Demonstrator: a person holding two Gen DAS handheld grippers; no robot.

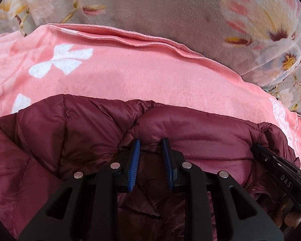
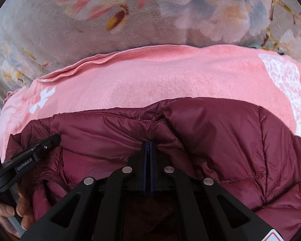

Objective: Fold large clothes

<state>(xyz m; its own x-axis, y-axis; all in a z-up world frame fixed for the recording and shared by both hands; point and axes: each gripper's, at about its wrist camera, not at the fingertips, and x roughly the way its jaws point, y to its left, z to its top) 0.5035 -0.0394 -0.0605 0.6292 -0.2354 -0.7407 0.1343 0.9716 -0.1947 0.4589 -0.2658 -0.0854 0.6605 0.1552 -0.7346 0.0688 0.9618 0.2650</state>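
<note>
A maroon quilted puffer jacket (image 1: 200, 138) (image 2: 220, 140) lies on a pink blanket. My left gripper (image 1: 151, 150) is at its near edge beside the collar. Its blue pads (image 1: 135, 160) stand a little apart, and a thick bunch of jacket fabric is pinched between them. My right gripper (image 2: 149, 146) has its pads pressed together on a thin fold of the jacket, and wrinkles gather at its tips. Each gripper also shows from the side in the other's view: the right gripper (image 1: 259, 149) and the left gripper (image 2: 57, 137), both resting on the jacket.
The pink blanket (image 1: 130, 84) (image 2: 160, 80) with white bows is spread under the jacket. Beneath it a grey floral fleece (image 1: 160, 6) (image 2: 90, 30) covers the far side. A person's hand (image 2: 20, 206) holds the left gripper's handle.
</note>
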